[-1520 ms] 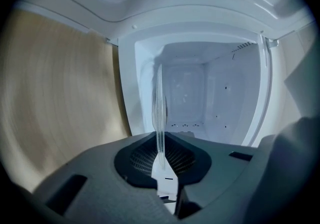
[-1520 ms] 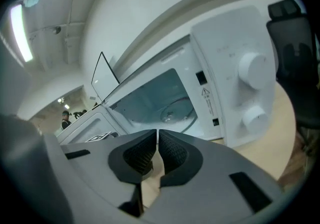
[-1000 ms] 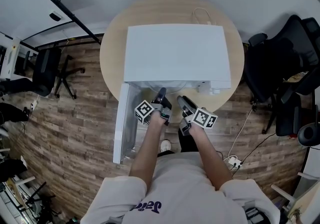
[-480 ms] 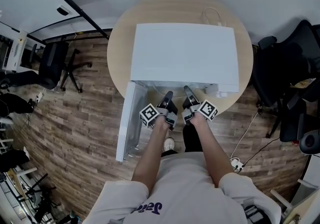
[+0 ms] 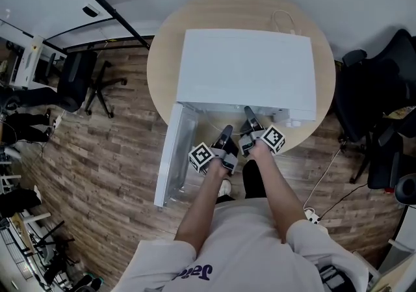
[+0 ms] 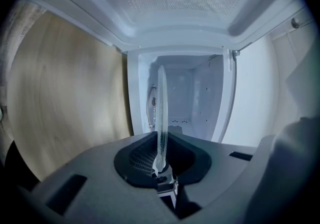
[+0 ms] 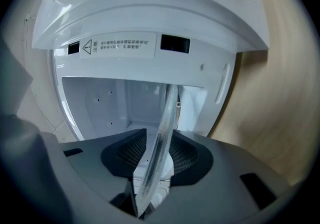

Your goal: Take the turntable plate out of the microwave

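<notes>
Left tool (image 6: pixel 161 165) clamping turntable plate (image 6: pixel 161 111) rim; right tool (image 7: pixel 156 157) open, jaws just closing round rim, not yet pressing. Needing firm second grip before drawing plate level from microwave (image 5: pixel 247 69).

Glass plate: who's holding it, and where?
The left gripper pinches the glass plate by its rim. The right gripper has just been closing; its jaws straddle the rim without pressing yet.

A white microwave (image 5: pixel 247 73) sits on a round wooden table (image 5: pixel 162 66), its door (image 5: pixel 172 154) swung open at the left. 2 grippers point at its front opening: the left gripper (image 5: pixel 226 132) just beside the right gripper (image 5: pixel 247 113). Black office chairs (image 5: pixel 367 99) stand on the plank floor (image 5: pixel 97 154).
</notes>
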A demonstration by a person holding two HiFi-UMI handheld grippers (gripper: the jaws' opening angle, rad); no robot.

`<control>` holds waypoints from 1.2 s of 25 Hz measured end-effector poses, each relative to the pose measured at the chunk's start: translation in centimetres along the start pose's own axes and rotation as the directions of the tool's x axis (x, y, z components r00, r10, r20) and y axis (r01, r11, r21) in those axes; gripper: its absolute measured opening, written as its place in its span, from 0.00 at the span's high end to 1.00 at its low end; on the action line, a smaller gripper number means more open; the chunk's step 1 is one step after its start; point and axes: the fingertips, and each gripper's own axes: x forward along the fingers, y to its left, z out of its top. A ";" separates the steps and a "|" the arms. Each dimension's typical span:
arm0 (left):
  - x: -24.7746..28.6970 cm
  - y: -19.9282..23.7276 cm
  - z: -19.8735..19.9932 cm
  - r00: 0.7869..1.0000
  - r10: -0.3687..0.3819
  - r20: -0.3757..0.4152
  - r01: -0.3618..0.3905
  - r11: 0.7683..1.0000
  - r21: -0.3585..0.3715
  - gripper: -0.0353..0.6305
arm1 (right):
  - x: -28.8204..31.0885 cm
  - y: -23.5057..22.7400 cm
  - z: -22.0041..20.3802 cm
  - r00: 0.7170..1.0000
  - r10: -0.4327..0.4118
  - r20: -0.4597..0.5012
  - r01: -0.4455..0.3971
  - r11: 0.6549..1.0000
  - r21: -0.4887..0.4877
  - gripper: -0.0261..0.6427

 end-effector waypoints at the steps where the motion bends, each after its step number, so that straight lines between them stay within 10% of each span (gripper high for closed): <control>1: -0.2 0.0 -0.1 1.000 0.001 0.002 -0.001 1.000 0.001 0.88 | -0.2 -0.3 -0.1 1.000 -0.013 0.003 0.013 1.000 0.002 0.76; 15: -4.0 1.1 -1.6 1.000 0.025 -0.013 -0.025 1.000 0.014 0.88 | -3.2 -1.3 -2.7 0.998 -0.063 -0.003 0.062 0.977 0.202 0.92; 30: -7.1 -1.3 -3.7 0.984 -0.125 -0.125 0.133 0.989 0.058 0.84 | -9.0 1.7 -3.9 1.000 0.002 0.008 -0.003 0.978 0.207 0.92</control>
